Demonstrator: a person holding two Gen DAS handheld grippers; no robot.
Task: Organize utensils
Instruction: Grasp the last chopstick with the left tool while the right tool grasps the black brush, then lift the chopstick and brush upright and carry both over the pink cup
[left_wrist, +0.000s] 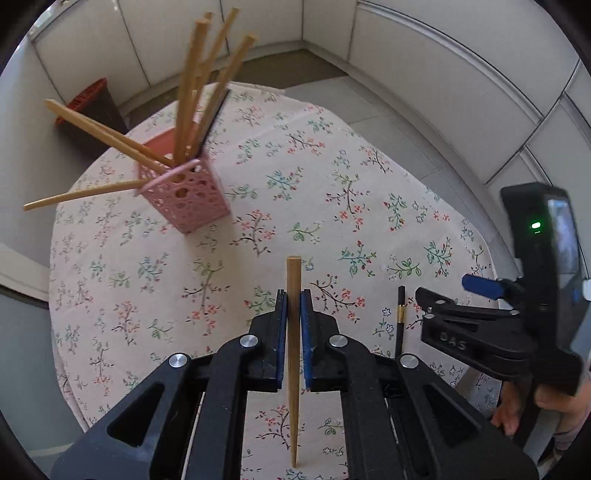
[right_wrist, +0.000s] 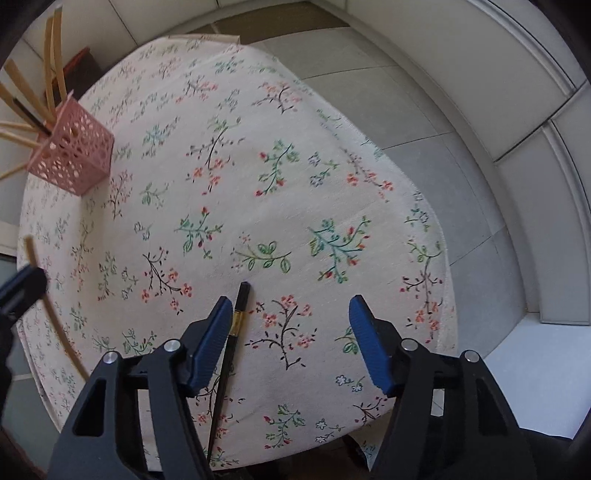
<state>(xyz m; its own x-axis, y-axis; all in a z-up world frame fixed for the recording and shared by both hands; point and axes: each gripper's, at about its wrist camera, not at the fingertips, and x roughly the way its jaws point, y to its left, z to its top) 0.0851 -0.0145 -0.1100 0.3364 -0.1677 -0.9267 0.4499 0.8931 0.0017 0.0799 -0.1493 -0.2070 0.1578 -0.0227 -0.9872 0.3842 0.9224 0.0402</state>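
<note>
My left gripper (left_wrist: 294, 306) is shut on a wooden chopstick (left_wrist: 293, 354), held above the table with its blunt end pointing forward. A pink perforated holder (left_wrist: 184, 195) stands at the far left with several wooden chopsticks (left_wrist: 192, 92) and a black one in it; it also shows in the right wrist view (right_wrist: 74, 155). My right gripper (right_wrist: 288, 332) is open and empty, low over the table. A black chopstick with a gold band (right_wrist: 231, 354) lies on the cloth beside its left finger; it also shows in the left wrist view (left_wrist: 400, 317).
The round table wears a floral cloth (right_wrist: 280, 177). Its edge drops to a grey tiled floor (right_wrist: 424, 110) on the right. White wall panels (left_wrist: 443, 74) ring the room. A dark bin (left_wrist: 96, 110) stands behind the table.
</note>
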